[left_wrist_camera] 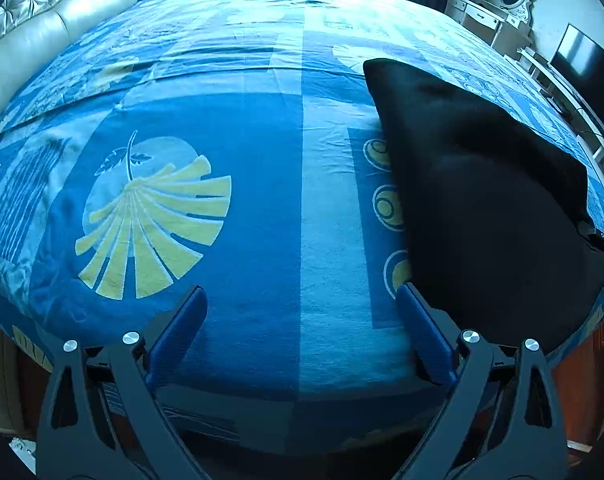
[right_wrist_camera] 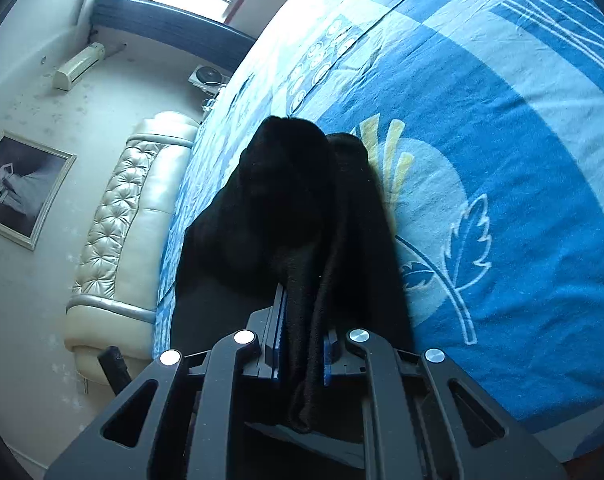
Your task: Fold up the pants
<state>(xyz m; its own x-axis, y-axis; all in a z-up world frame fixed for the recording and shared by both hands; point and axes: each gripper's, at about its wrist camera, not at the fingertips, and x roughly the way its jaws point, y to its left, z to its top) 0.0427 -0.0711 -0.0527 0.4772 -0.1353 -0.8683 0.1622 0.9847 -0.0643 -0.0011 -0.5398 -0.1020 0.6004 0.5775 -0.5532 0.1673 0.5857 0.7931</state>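
Black pants [right_wrist_camera: 302,216] hung bunched over the bed [left_wrist_camera: 262,200], pinched in right tongs [right_wrist_camera: 302,344]. Left tongs [left_wrist_camera: 302,308] apart, empty. Step judged: carrying. Next: lay flat, spread.

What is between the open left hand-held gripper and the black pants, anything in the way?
Nothing visible. The left hand-held gripper hovers open over bare bedspread, and the black pants hang just beside its right-side finger, held up by the right hand-held gripper, which is shut on them.
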